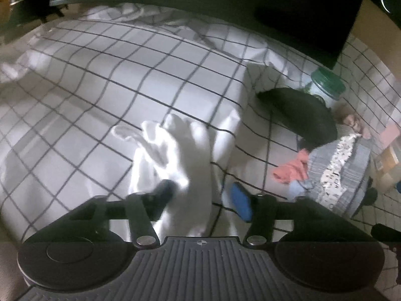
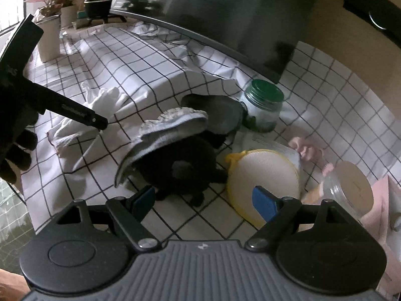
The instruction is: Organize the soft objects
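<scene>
The white cloth [image 1: 173, 155] lies crumpled on the checked tablecloth [image 1: 100, 75], a soft heap of folds running up from between the fingers of the left gripper [image 1: 203, 198]. That gripper's jaws stand apart with the cloth between them; its blue pads [image 1: 240, 200] sit either side of the fabric, and the blur makes it hard to say whether either one touches it. From the right wrist view the same cloth [image 2: 100, 110] shows beyond the dark arm of the left tool, well to the left of the other soft things.

The right gripper [image 2: 203, 200] is wide open and empty — it hangs over a black soft item [image 2: 180, 165] lying on the tablecloth, with a grey, frilled-edge cloth [image 2: 163, 130] draped across its upper left side. Just to the right of the black item lies a round white disc with a yellow rim [image 2: 263, 178], one blue pad in front of it.

Behind these stands a glass jar with a green lid [image 2: 265, 102], close to a dark curved piece [image 2: 213, 110]. In the left wrist view an orange cloth [image 1: 293, 168] lies against a grey patterned bundle [image 1: 338, 170]. A large dark screen [image 2: 225, 12] rises at the back of the table, and potted plants [image 2: 55, 7] stand near the window at the far left.
</scene>
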